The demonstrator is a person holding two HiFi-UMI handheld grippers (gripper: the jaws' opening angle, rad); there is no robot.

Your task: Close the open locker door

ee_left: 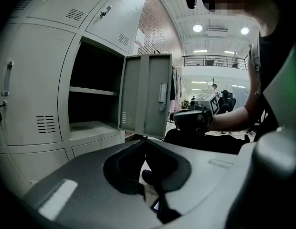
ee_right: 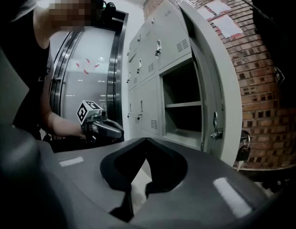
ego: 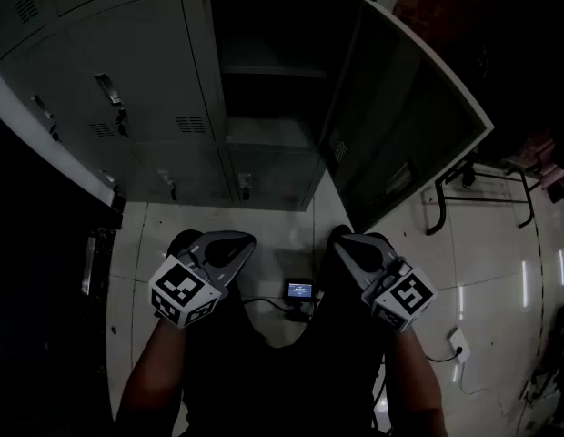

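**Open locker door, both grippers held back from it**

- Locker door (ego: 405, 121): grey metal, swung wide out to the right of its compartment (ego: 268, 71). The compartment holds one shelf (ee_left: 88, 91) and appears bare, though its depths are dark.
- Locker bank (ego: 141, 71): grey; the neighbouring doors are closed.
- Left gripper (ego: 229, 238): low over the tiled floor (ego: 482, 280), well apart from the door. Its jaws are pressed together with nothing between them.
- Right gripper (ego: 347, 237): level with the left one, below the door's lower edge and not touching it. Its jaws are fully together and empty.
- Small device (ego: 299, 289): lit screen, lying on the floor between the two grippers, with a cable (ego: 264, 303) leading off it.
- Brick wall (ee_right: 262, 80): behind the open door, seen in the right gripper view.
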